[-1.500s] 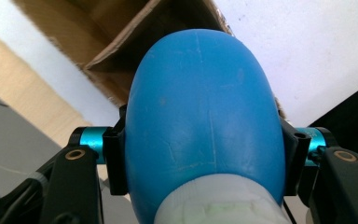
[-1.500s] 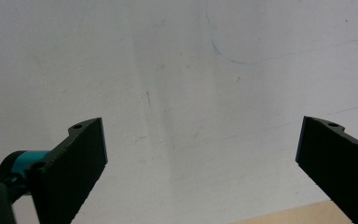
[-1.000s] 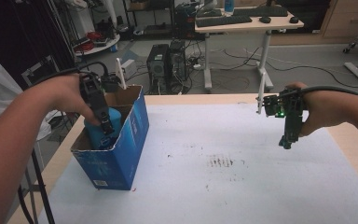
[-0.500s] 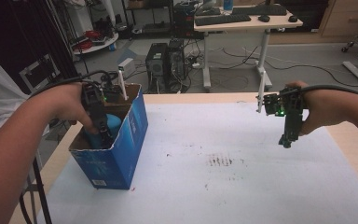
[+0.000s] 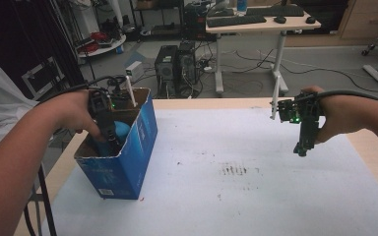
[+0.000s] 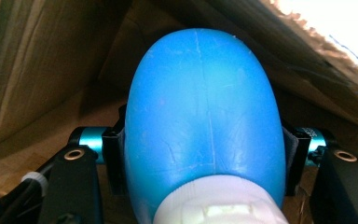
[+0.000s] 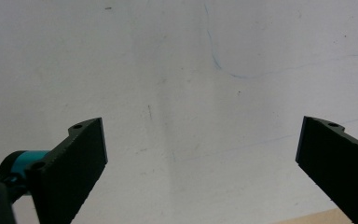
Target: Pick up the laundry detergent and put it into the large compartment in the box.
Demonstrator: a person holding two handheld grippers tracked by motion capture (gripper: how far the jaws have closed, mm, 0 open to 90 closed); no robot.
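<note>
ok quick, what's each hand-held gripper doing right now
Left hand-held gripper: closed on the blue bottle, down inside the cardboard box.
Right hand-held gripper: open, holding nothing, above the white table cover.

Blue box (image 5: 128,162) side: white print in a small patch near the bottom edge, too small to read.
Blue bottle (image 6: 203,116): no lettering to be read.
Tabletop (image 5: 256,191) sheet: stray marks, no words.

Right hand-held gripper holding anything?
No, in the right gripper view the right hand-held gripper has its jaws wide apart with nothing but the white table cover between them.
</note>
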